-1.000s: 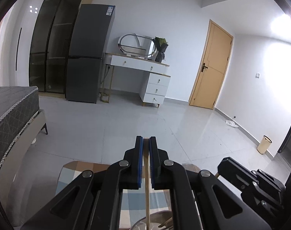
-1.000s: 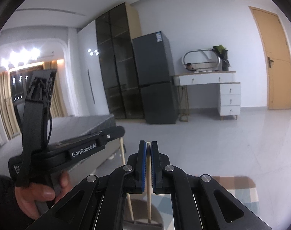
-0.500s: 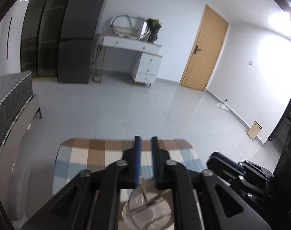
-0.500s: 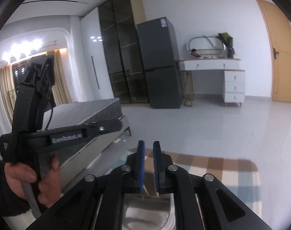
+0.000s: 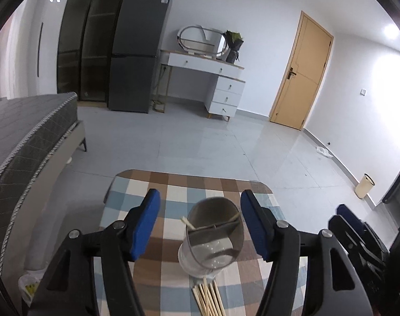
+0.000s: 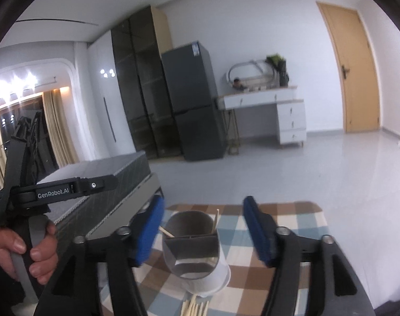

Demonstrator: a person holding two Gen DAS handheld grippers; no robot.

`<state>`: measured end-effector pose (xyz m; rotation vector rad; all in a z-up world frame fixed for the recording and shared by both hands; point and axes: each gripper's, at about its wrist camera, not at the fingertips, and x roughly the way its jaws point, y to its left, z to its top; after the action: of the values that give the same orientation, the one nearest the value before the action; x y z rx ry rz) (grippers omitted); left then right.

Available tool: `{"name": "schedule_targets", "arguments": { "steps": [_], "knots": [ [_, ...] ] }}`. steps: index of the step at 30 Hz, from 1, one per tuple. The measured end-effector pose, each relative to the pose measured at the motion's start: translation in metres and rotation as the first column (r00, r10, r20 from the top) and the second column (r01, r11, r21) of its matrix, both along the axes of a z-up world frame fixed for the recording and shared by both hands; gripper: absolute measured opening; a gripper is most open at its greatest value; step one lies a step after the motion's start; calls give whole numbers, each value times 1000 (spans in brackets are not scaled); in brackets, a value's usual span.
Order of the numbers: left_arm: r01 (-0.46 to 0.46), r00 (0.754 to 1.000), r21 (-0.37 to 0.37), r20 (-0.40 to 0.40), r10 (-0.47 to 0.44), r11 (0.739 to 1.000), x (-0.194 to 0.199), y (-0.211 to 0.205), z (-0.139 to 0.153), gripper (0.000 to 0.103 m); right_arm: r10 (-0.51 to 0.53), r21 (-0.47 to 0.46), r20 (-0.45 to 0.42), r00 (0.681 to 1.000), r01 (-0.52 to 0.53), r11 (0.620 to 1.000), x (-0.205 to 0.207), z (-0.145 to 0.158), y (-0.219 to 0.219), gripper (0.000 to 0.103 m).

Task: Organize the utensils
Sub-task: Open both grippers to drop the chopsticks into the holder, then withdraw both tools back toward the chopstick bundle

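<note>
Left wrist view: a grey metal cylindrical utensil holder with two pale wooden chopsticks stands low centre on the checked tablecloth, between the left gripper jaws, which have just opened, untouched. More chopsticks lie below. The right gripper jaws have likewise just opened around it.

checked table mostly bare — utensil holder stands mid-table, chopstick bundle just before it; open passage either side of holder.
</note>
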<state>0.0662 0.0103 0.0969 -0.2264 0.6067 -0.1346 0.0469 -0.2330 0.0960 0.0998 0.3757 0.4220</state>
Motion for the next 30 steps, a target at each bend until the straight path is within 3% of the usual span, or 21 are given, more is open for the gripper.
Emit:
{"name": "schedule_targets", "arguments": {
  "steps": [8, 11, 13, 16, 30],
  "knots": [
    [-60, 996, 32, 64, 58, 998, -34, -7, 1, 81, -26, 40, 53, 998, 24, 999, -43, 6, -2, 94],
    [-65, 996, 45, 71, 61, 997, -41, -10, -3, 83, -47, 54, 50, 998, 44, 998, -51, 4, -6, 96],
    [-68, 995, 44, 70, 65, 997, -46, -11, -9, 89, -50, 51, 50, 998, 47, 998, -57, 1, -6, 98],
    [-72, 995, 50, 73, 68, 996, -53, -12, -18, 90, -65, 46, 45, 997, 63, 997, -65, -7, -9, 103],
    [-97, 994, 132, 66, 88, 986, -70, -12, -77, 91, -49, -15, -77, 996, 48, 999, -84, -57, -2, 103]
  ]
}}
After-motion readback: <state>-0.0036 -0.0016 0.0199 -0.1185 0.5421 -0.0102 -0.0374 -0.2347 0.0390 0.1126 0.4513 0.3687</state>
